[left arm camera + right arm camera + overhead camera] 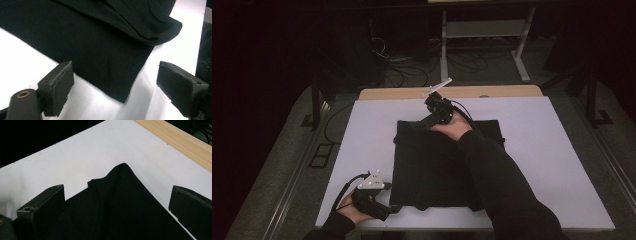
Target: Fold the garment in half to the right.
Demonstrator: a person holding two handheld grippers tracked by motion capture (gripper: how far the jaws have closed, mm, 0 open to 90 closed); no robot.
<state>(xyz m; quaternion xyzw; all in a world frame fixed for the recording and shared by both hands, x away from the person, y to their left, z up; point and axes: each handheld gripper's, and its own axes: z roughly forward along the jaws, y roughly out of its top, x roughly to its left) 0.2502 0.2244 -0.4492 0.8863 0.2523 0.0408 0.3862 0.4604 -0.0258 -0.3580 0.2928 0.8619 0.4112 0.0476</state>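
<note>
High view: a black cloth [437, 165] lies flat on the white table [562, 165]. The left gripper [393, 208] sits at the cloth's near left corner; the right gripper [419, 124] reaches to its far left corner.

Left gripper view: jaws stand wide apart (pressing on nothing), with a stitched cloth corner [120, 85] lying on the table between them.

Right gripper view: jaws wide apart, gripping nothing; the cloth's pointed far corner [122, 173] lies between and just beyond them, near the table's wooden edge [185, 142].
</note>
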